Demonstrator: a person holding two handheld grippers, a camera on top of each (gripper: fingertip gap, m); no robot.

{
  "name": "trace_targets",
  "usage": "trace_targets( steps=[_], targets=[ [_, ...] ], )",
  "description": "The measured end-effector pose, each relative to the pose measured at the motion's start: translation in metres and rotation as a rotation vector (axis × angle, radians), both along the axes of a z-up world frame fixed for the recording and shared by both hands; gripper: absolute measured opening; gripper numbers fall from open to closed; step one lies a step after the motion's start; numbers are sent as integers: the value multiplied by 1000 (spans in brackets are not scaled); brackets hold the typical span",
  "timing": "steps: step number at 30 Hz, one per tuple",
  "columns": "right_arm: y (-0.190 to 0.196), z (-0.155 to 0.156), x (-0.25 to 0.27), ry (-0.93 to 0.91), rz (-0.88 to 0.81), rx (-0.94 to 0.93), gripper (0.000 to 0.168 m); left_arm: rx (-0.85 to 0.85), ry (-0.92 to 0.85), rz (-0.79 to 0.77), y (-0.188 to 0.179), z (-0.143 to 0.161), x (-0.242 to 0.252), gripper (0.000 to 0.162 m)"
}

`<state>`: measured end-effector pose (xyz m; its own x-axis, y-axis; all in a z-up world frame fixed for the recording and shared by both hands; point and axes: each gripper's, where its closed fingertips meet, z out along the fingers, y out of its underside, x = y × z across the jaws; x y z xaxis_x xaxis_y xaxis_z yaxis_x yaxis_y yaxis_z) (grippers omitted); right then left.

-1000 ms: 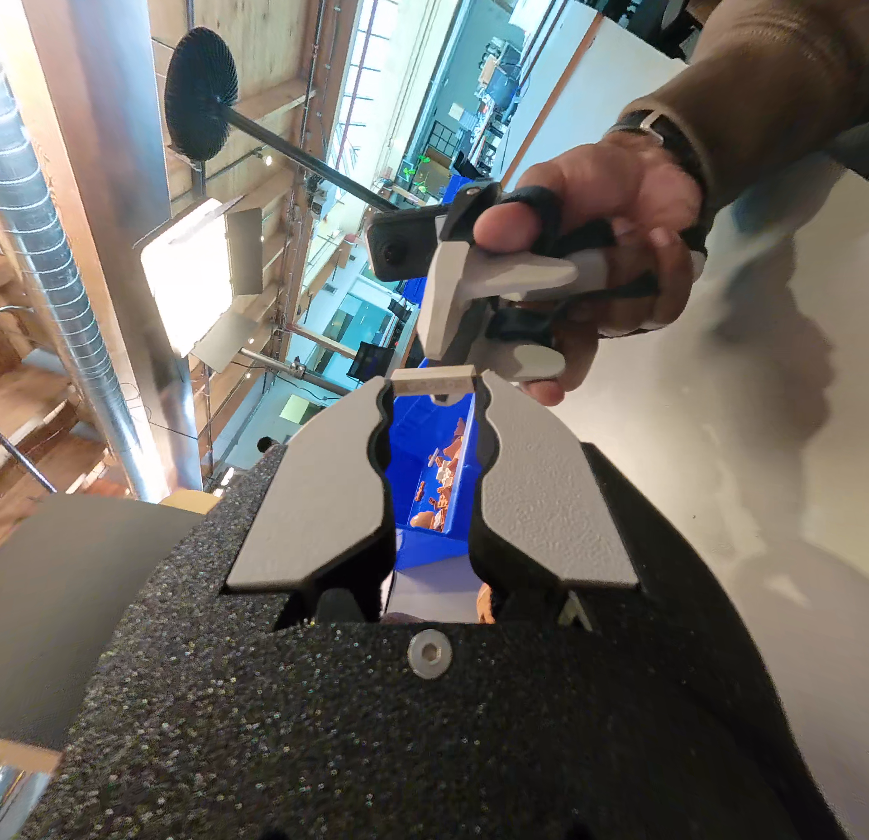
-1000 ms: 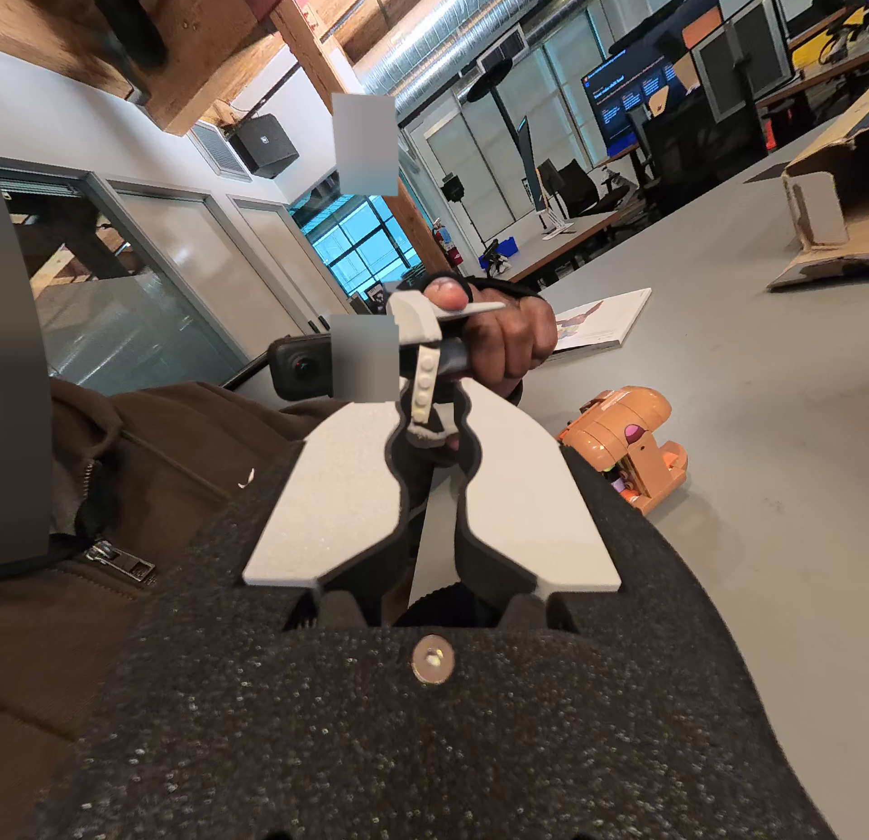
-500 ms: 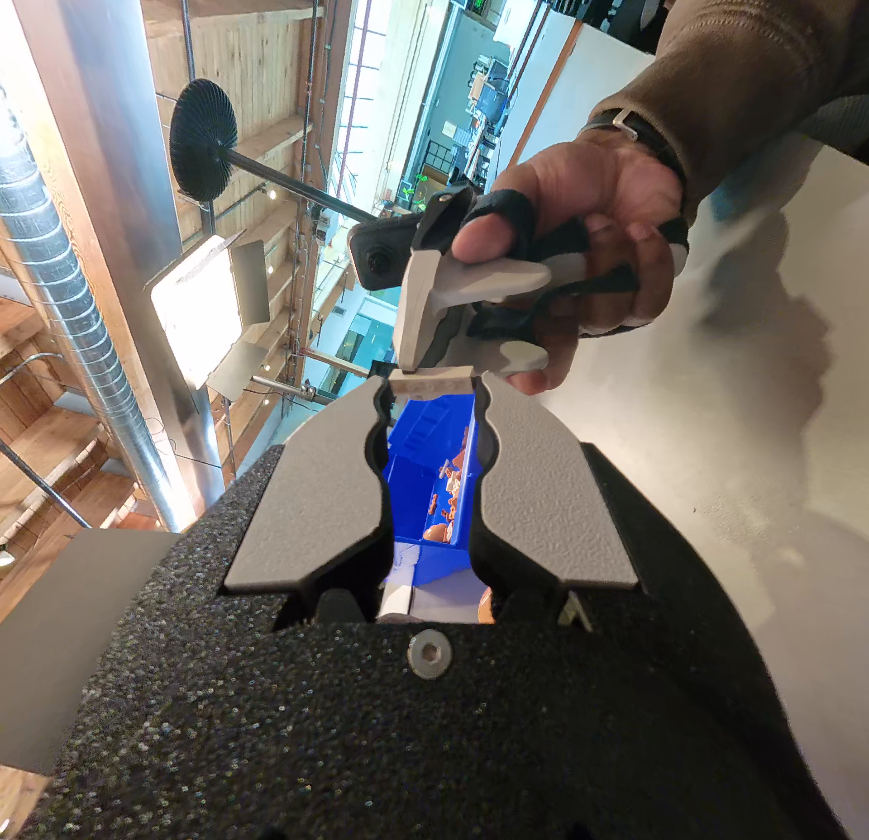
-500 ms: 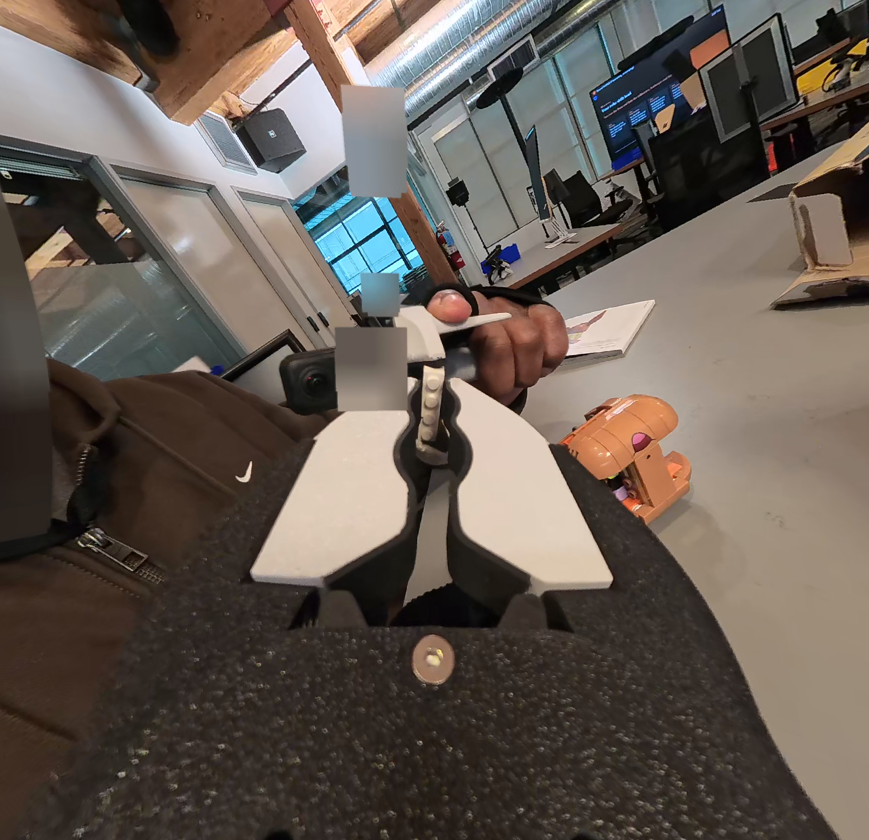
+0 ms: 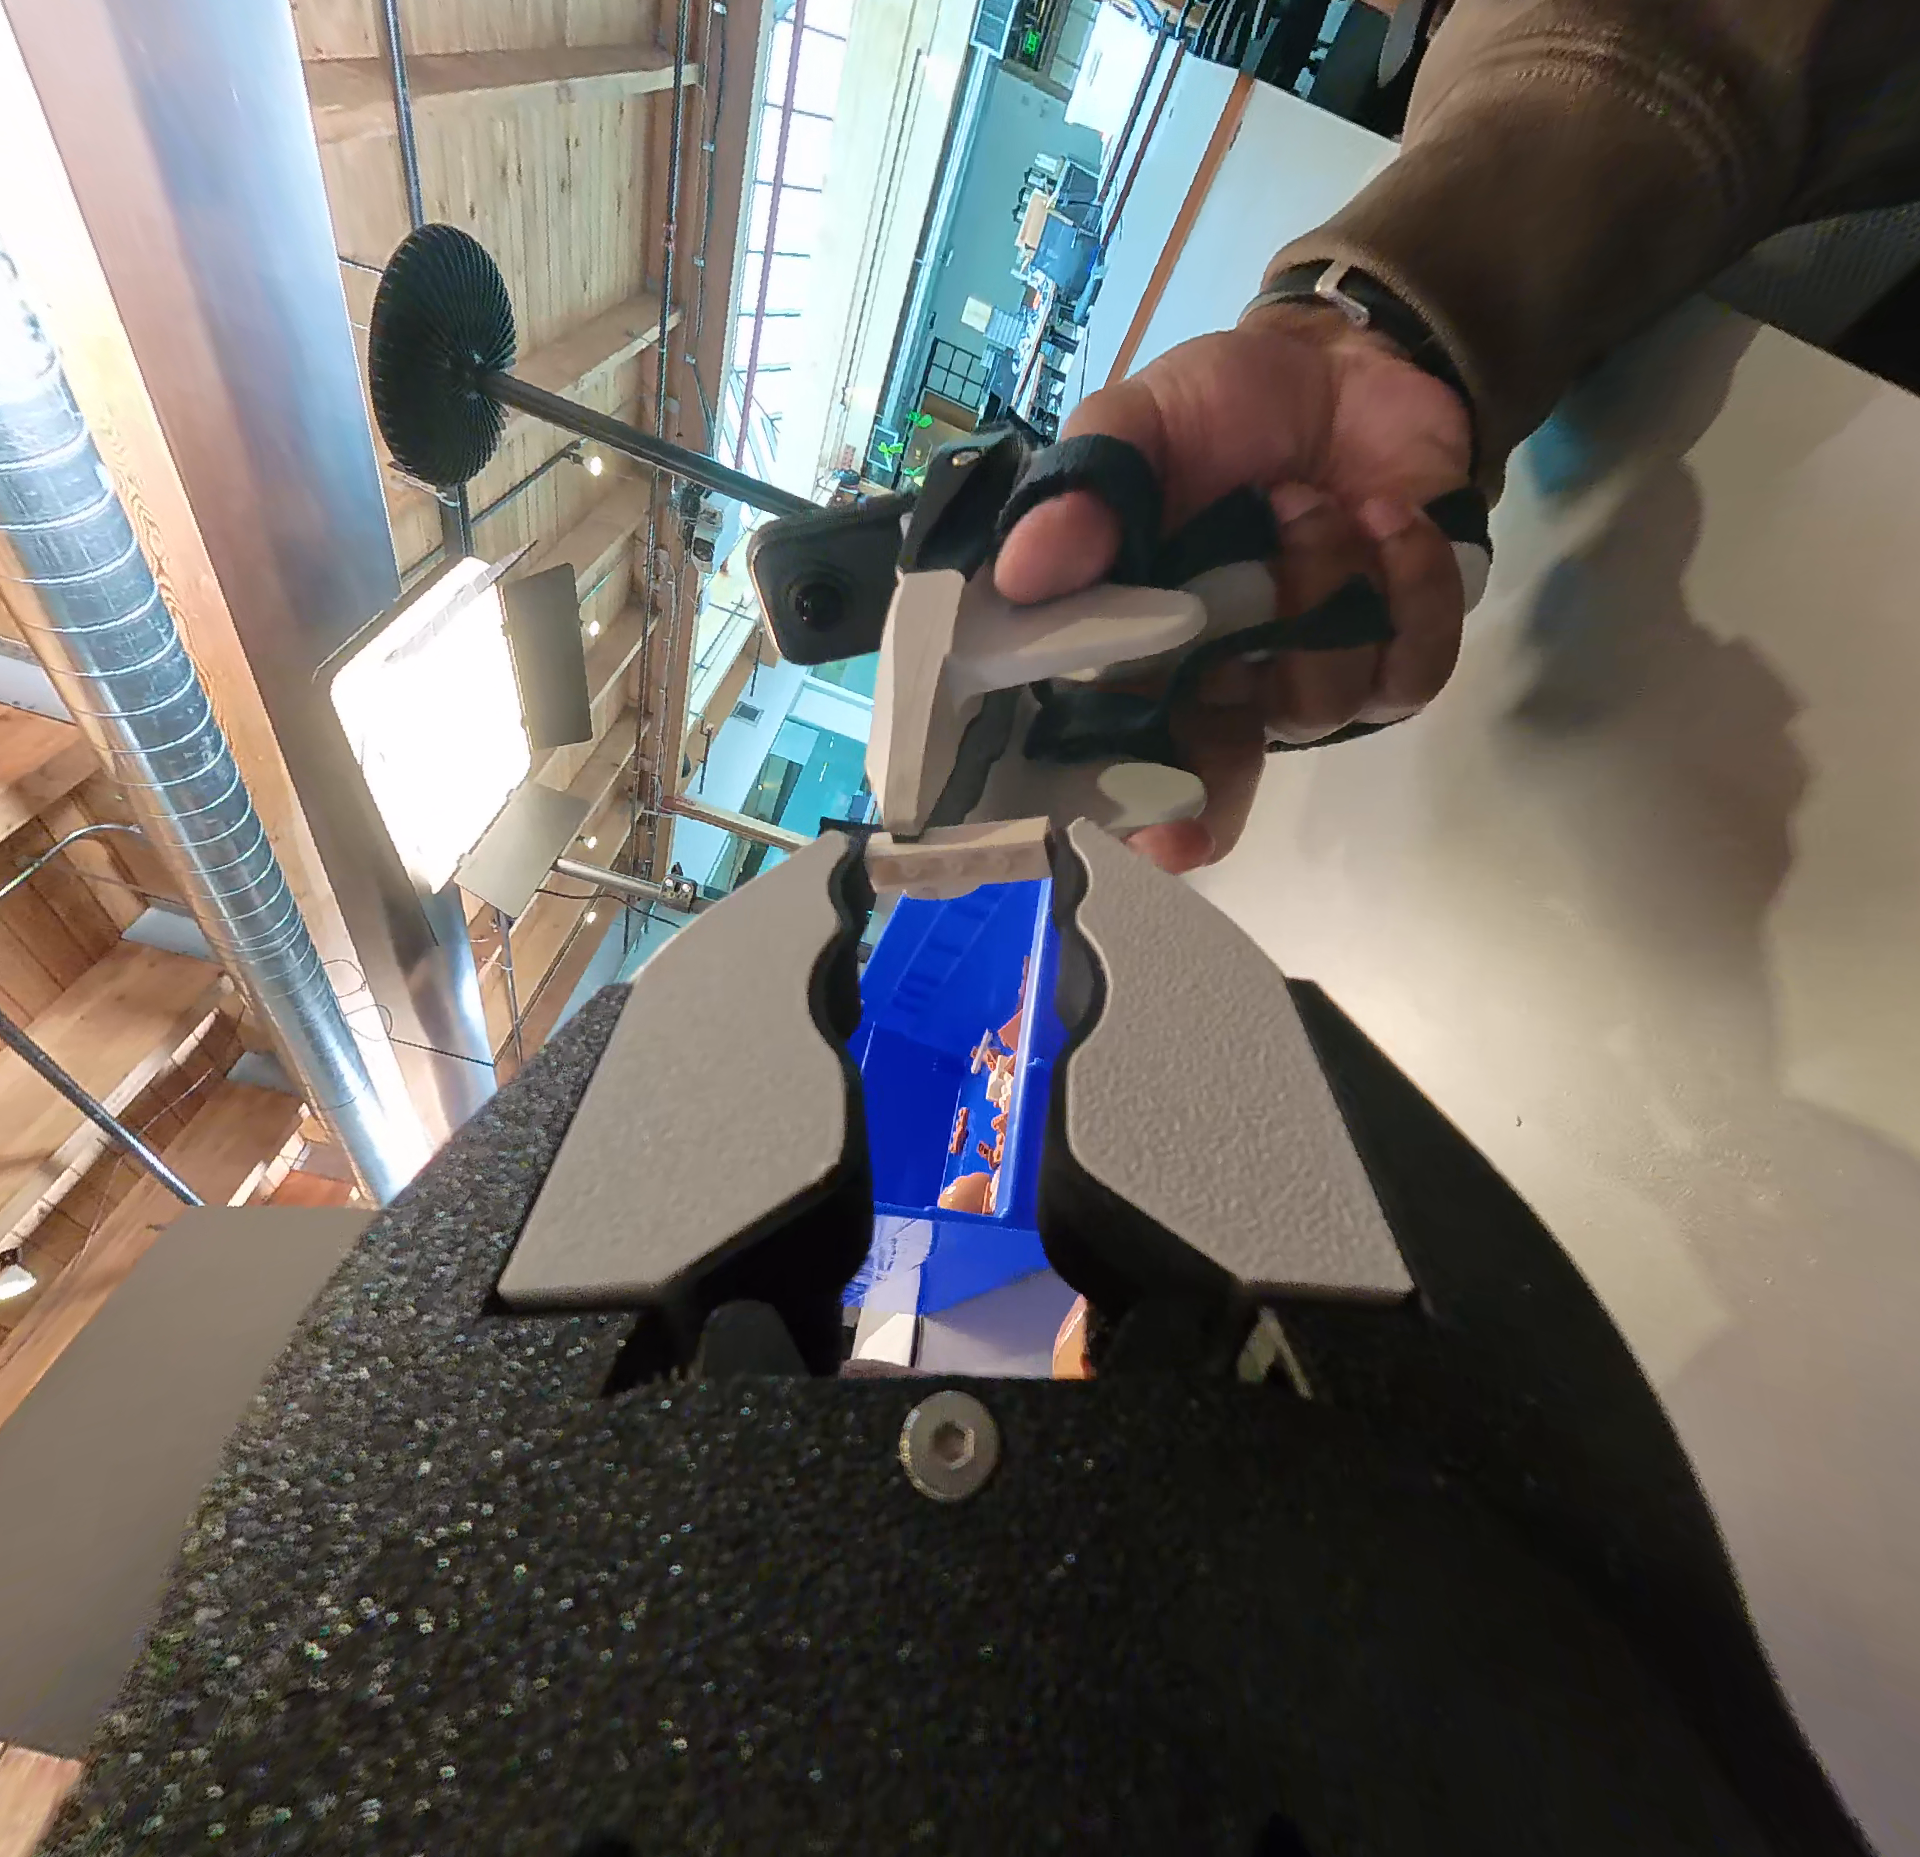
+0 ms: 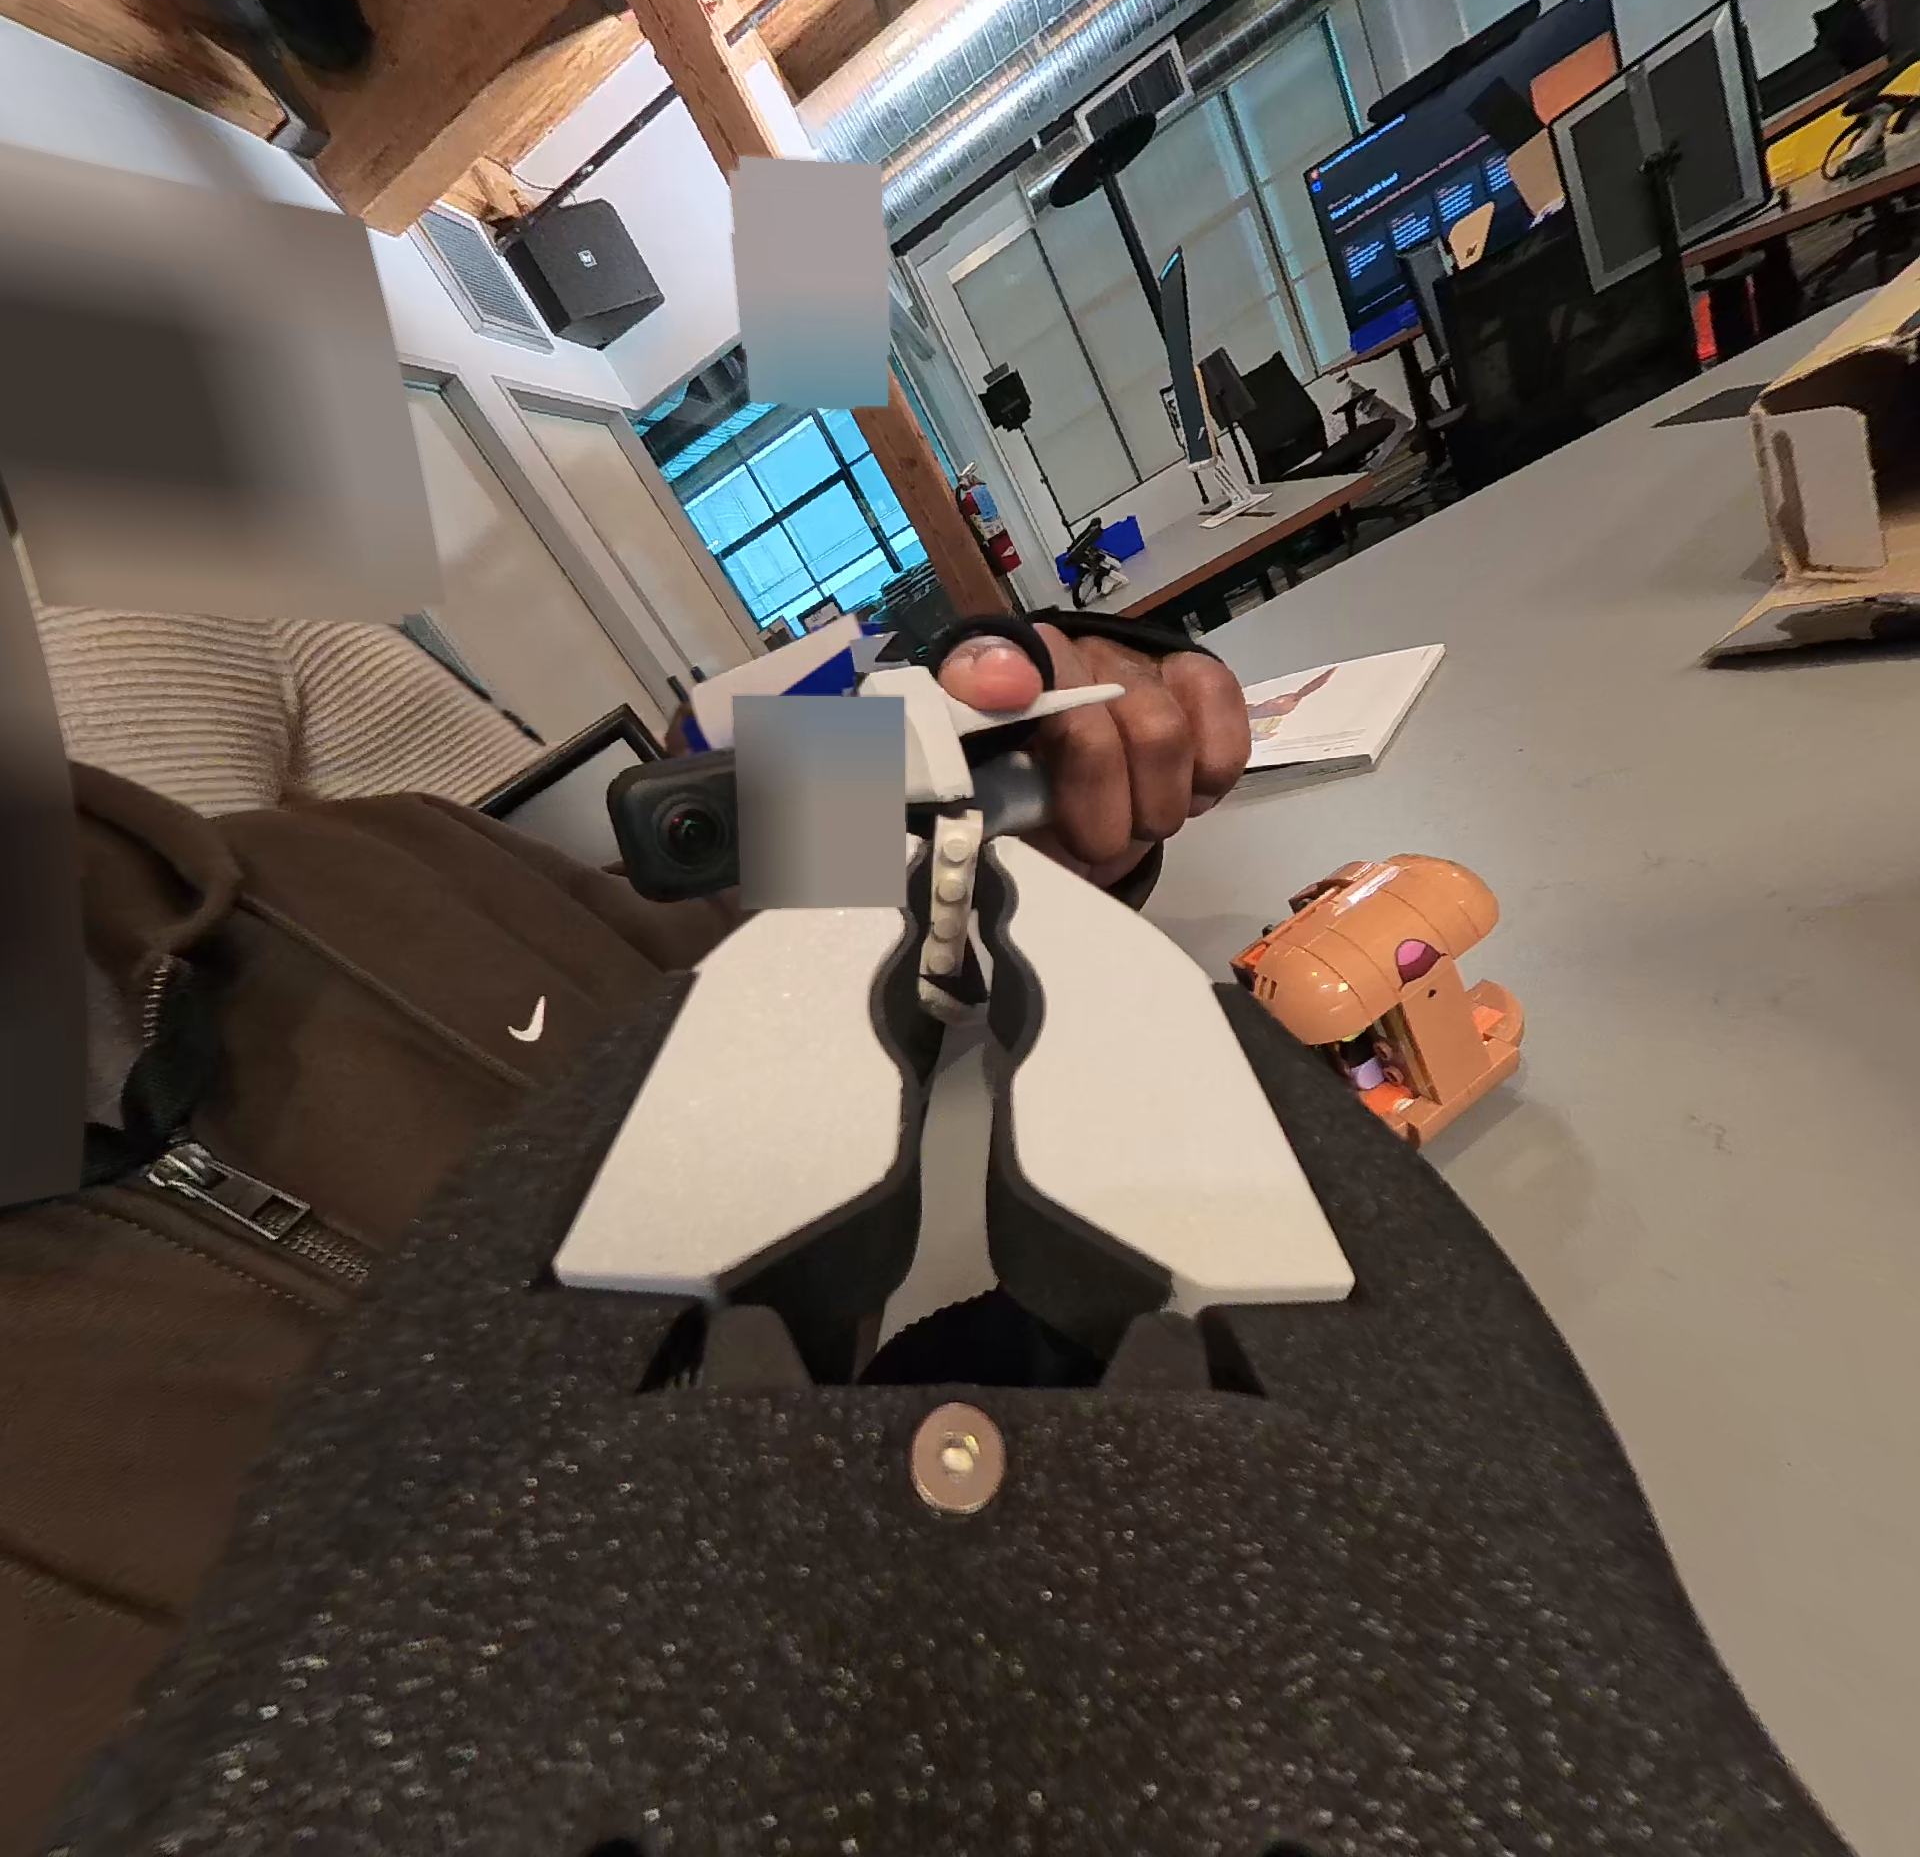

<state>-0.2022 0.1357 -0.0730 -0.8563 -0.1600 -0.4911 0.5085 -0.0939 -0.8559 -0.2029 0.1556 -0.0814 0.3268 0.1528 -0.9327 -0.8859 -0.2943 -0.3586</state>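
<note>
Above the grey tabletop [image 6: 1558, 768], both grippers' fingers are clenching one pale studded brick [image 5: 954, 858], left gripper [image 5: 956, 857] endwise, right gripper [image 6: 951, 914] crosswise.

Grey flat fingers [image 5: 1195, 1059] w/ wavy black inner pads, speckled black body, one hex screw [image 5: 948, 1458]. Brown zip jacket [image 6: 312, 1028]; black finger straps [image 5: 1091, 488].

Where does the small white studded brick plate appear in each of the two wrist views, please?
Left wrist view: white brick plate lies crosswise at the left gripper fingertips, upper centre.
Right wrist view: same plate stands on end between the right gripper fingertips, centre.
Shared landmark: the grey table.
</note>
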Motion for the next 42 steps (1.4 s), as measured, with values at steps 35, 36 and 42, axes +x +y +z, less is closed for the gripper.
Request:
trace_targets(
  steps=[35, 36, 42],
  targets=[
    [32, 15, -49, 25, -305, 3, 6, 118, -145, 88, -30, 23, -24, 32],
    [34, 20, -60, 42, -353, 33, 7, 111, -152, 101, -29, 21, -27, 32],
    [77, 32, -186, -69, -747, 204, 24, 100, -176, 133, -30, 15, -35, 32]
  ],
)
